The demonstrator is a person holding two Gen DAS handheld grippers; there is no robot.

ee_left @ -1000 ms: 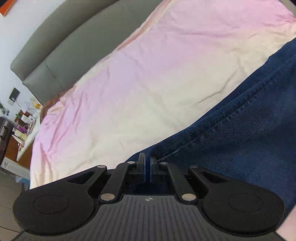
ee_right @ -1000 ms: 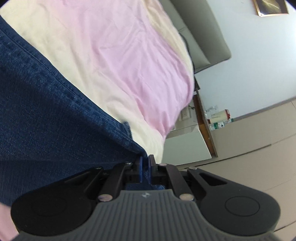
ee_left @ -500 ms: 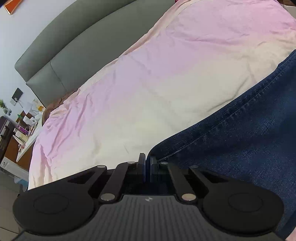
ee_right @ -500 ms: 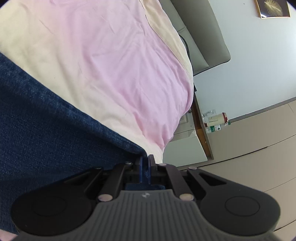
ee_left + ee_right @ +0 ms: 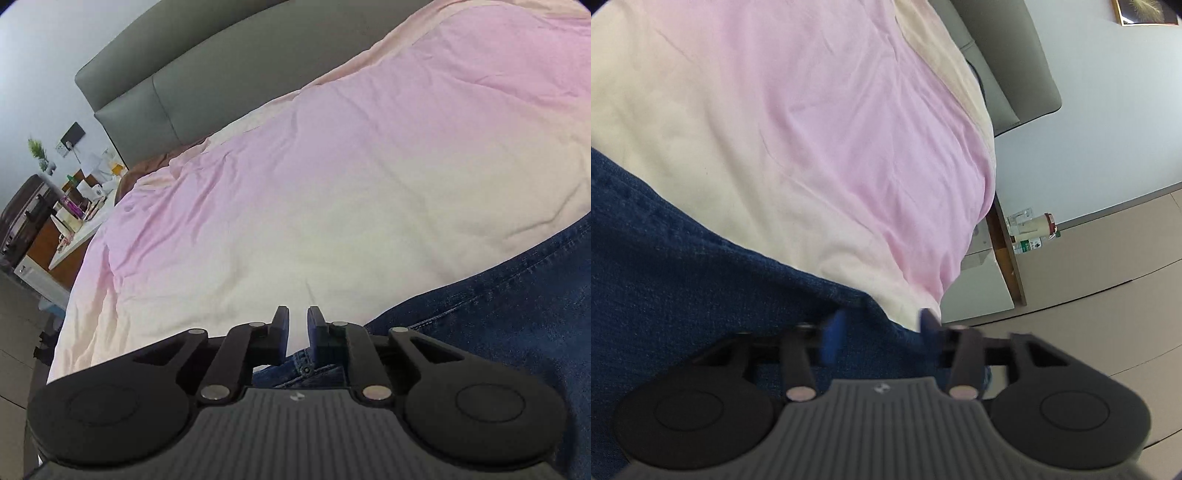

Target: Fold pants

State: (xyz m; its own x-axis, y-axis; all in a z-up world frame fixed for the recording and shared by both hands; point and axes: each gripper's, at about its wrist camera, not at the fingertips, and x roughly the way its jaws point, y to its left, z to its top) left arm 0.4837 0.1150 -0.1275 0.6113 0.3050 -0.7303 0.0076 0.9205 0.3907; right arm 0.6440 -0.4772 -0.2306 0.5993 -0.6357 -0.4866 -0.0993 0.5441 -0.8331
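With the pants (image 5: 509,325) laid on the bed (image 5: 332,177), both jaws are opening: let the left gripper (image 5: 297,326) and right gripper (image 5: 881,328) release fully before lifting clear.

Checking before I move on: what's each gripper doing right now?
Left gripper: opening, jeans released.
Right gripper: opening wide, holding nothing.

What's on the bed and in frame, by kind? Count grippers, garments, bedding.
Grippers: 2, the left gripper and the right gripper, both with jaws opening, no pad pressing denim
Garments: 1, the blue jeans
Bedding: 1, the pink and cream duvet
Headboards: 1, the grey headboard
Total: 5
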